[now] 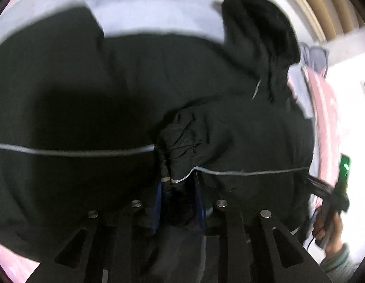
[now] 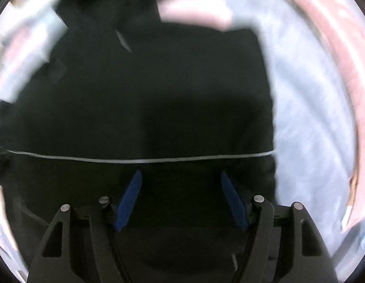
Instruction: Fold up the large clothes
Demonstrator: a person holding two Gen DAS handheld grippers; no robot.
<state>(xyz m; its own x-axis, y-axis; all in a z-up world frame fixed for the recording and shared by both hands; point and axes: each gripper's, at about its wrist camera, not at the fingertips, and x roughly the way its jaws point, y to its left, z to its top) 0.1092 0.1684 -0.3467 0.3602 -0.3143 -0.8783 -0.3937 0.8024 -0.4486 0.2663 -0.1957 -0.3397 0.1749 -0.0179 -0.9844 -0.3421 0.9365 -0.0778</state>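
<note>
Mid-fold on a black jacket (image 1: 92, 89) spread flat over a pale sheet (image 2: 307, 108), which looks like a bed rather than a bench. Left tool (image 1: 179, 198) closed down on a bunched cuff (image 1: 182, 141) of the sleeve, blue pads nearly together with cloth wadded between. Sleeve apparently being carried across the body. Right tool (image 2: 181, 200) wide open, gripping nothing, poised just above the jacket near the grey stripe (image 2: 140, 160) that runs across it. Right tool also visible from the left view at the jacket's far side (image 1: 324, 188), in a hand (image 1: 328, 231).

Next move, probably: lay the cuff down on the body, smooth and let go, then take the opposite edge with the free tool for the next fold. Calls for keeping the sleeve taut enough not to drag the layer beneath.

Hood (image 1: 260, 37) raised in a lump at the top, likely needing flattening. Jacket's right edge straight against bare sheet, with plenty of open room there. Pink border (image 2: 343, 70) marks the far limit. Motion blur hides fine detail at the rims.
</note>
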